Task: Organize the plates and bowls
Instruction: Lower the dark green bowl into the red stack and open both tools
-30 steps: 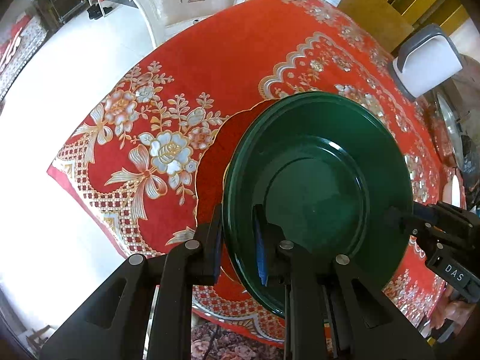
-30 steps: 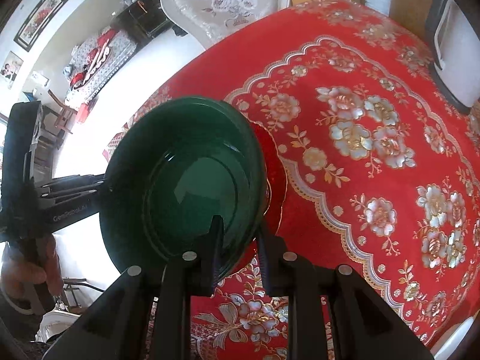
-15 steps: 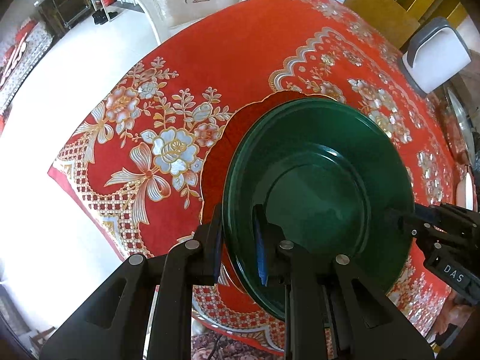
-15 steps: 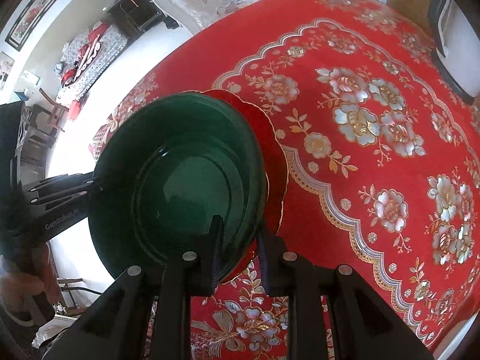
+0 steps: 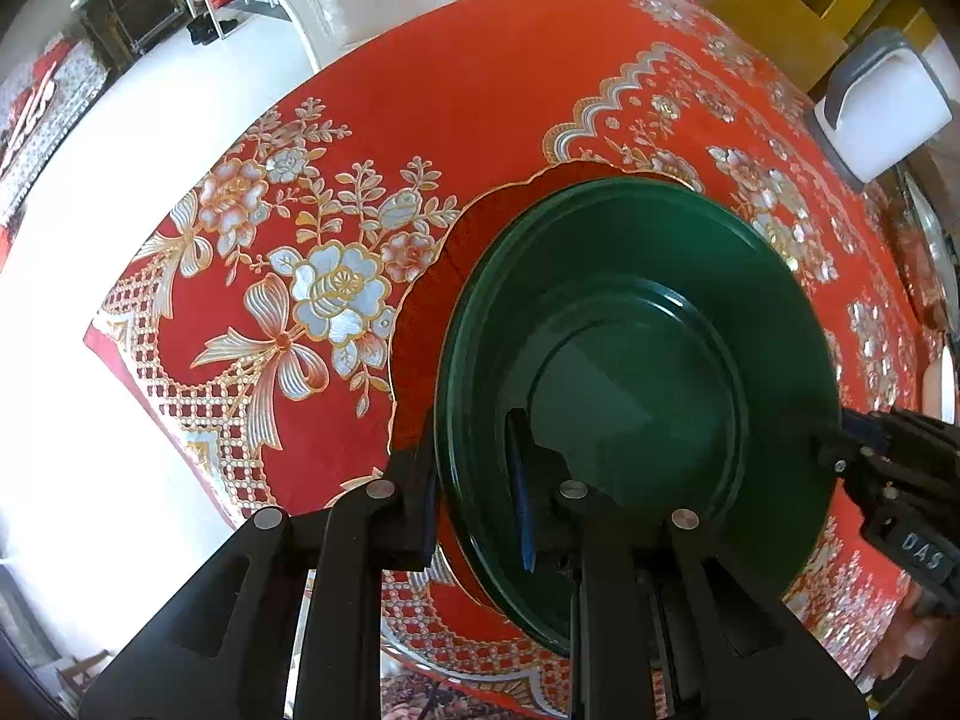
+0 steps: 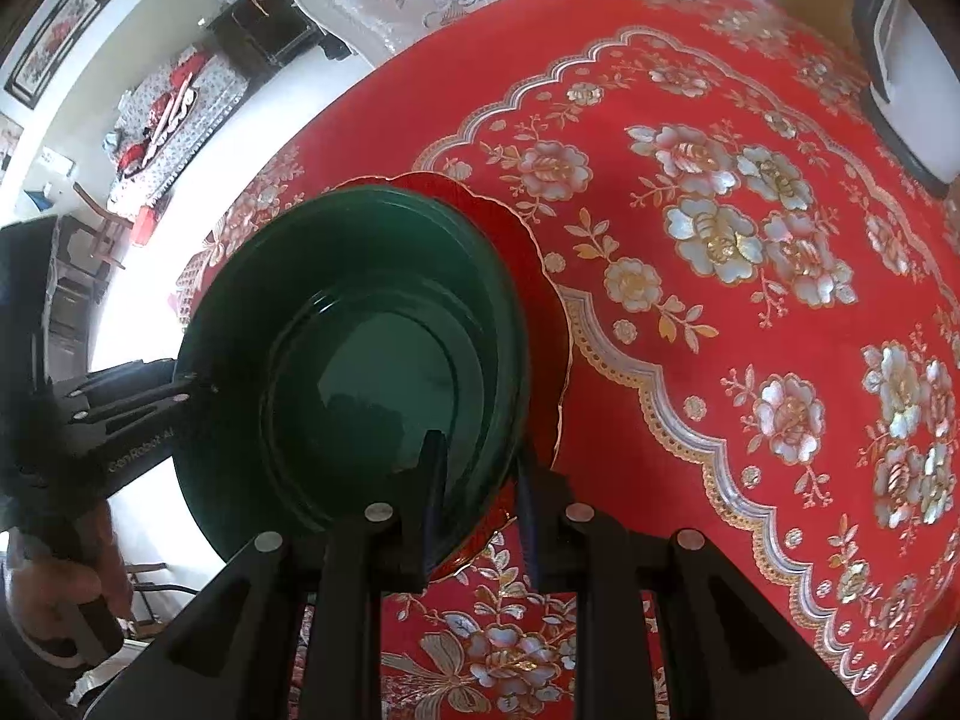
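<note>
A: Left wrist view first. We've got the left gripper (image 5: 474, 498) clamped on the near rim of the green plate (image 5: 648, 360), one finger outside the rim, one inside the well. The right gripper (image 5: 840, 450) shows at the far right edge, gripping the opposite rim.

B: And the plate's where?

A: Over the red plate (image 5: 474, 240) with the gilt scalloped edge, which lies on the red floral tablecloth (image 5: 288, 300). We can't tell whether green is seated on red or just above it. The green rim looks layered, maybe two stacked; can't confirm.

B: Right wrist view?

A: Same story mirrored. Right gripper (image 6: 477, 501) closed on the green plate (image 6: 360, 372) rim, and the red plate (image 6: 528, 276) edge sits between the fingers too, so we can't say if it's pinching one or both. Left gripper (image 6: 180, 390) grips the far side. The red plate peeks out on the right.

B: Progress?

A: We'd judge the stacking step nearly done: green sits roughly centred over red. Left to do: settle it, release both grips. No bowls in either view, so we can't say what remains of that part. A white container (image 5: 882, 102) stands at the table's far edge, untouched.
</note>
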